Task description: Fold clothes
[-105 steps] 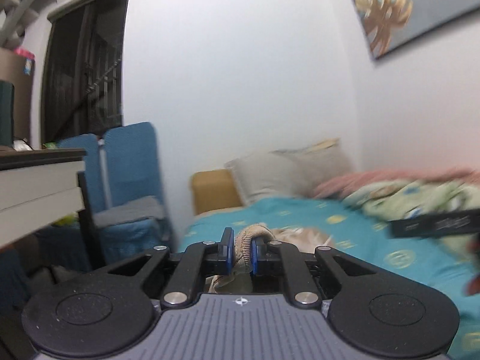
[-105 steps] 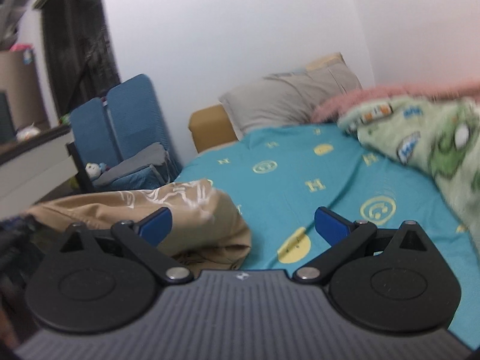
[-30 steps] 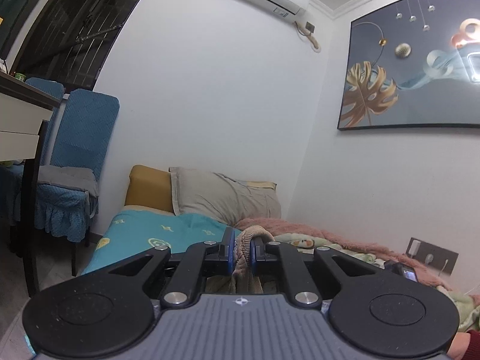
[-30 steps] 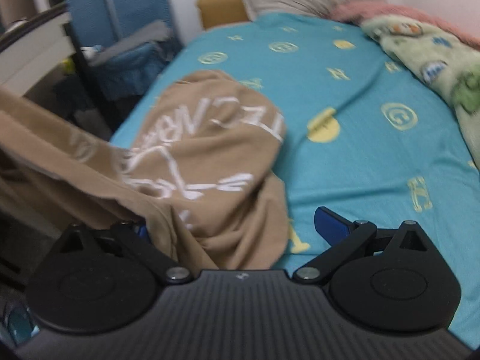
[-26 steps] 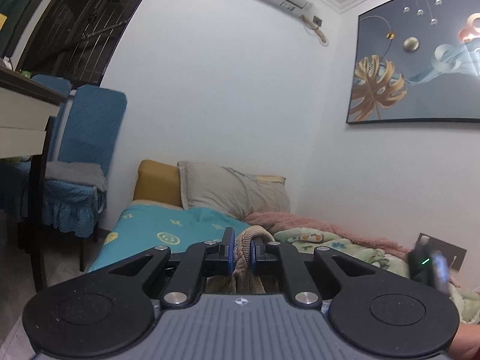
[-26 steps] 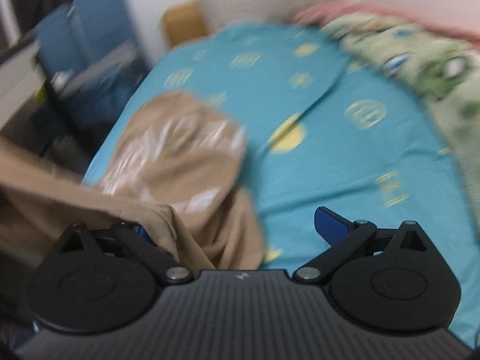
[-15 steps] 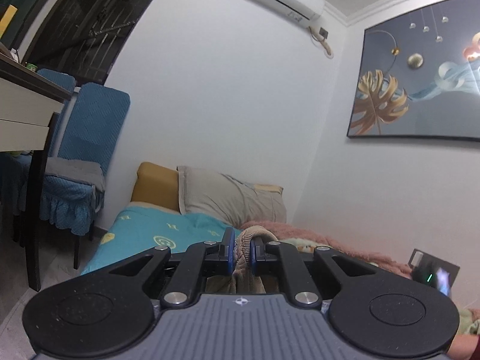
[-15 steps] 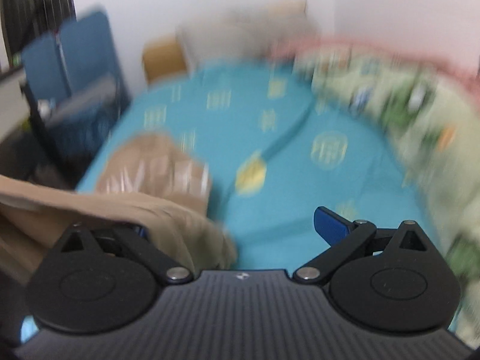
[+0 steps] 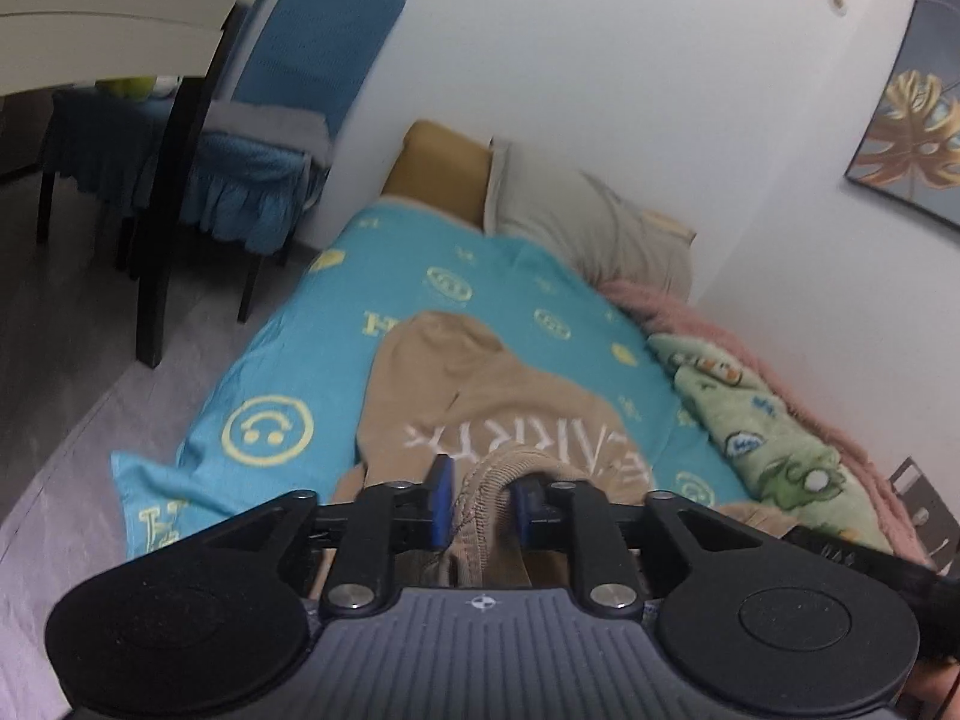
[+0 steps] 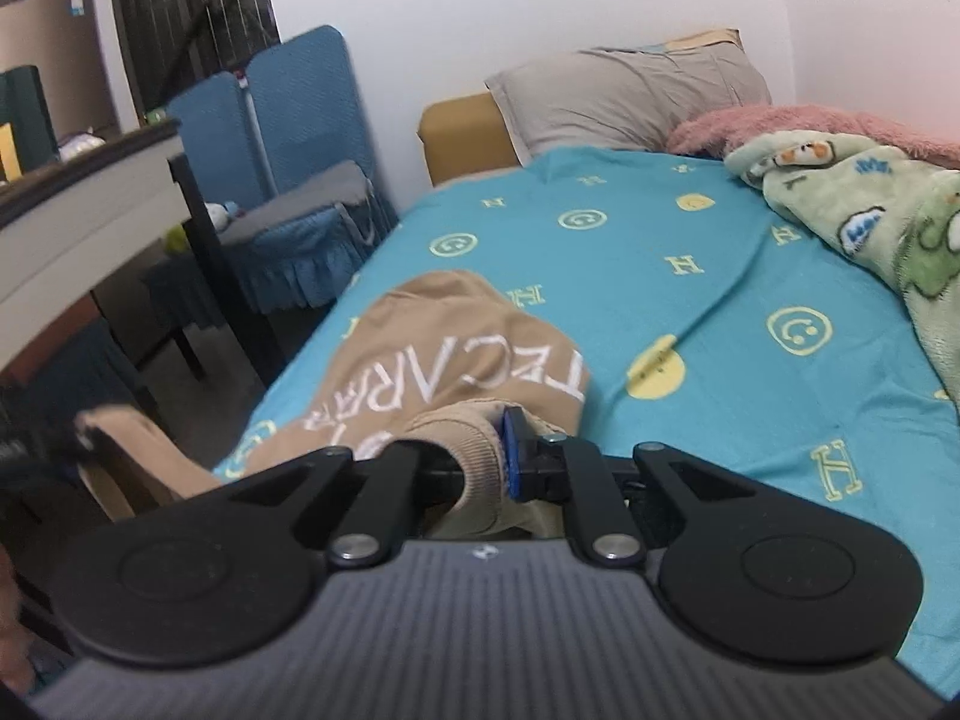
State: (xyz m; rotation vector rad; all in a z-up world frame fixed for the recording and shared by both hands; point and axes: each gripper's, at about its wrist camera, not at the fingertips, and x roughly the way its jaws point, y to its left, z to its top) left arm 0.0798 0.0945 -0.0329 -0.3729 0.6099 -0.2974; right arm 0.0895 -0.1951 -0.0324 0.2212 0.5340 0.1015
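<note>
A tan sweatshirt (image 9: pixel 480 402) with white lettering lies on the teal bed sheet (image 9: pixel 336 324), its far end spread toward the pillows. My left gripper (image 9: pixel 480 507) is shut on a ribbed tan hem of it near the bed's foot. In the right wrist view the same sweatshirt (image 10: pixel 456 354) lies near the sheet's (image 10: pixel 690 276) left edge. My right gripper (image 10: pixel 480 456) is shut on another ribbed hem; only its right blue pad shows, the left one is hidden by cloth. A loose part of the sweatshirt hangs off to the left.
A grey pillow (image 9: pixel 576 222) and a yellow cushion (image 9: pixel 438 168) lie at the bed's head. A green cartoon blanket (image 10: pixel 870 222) and a pink blanket (image 10: pixel 798 120) cover the right side. Blue-covered chairs (image 10: pixel 288 138) and a dark-legged table (image 10: pixel 90 204) stand left of the bed.
My right gripper, open before, has shut on a ribbed hem of the sweatshirt. My left gripper has tipped down from facing the wall to facing the bed, still holding its hem.
</note>
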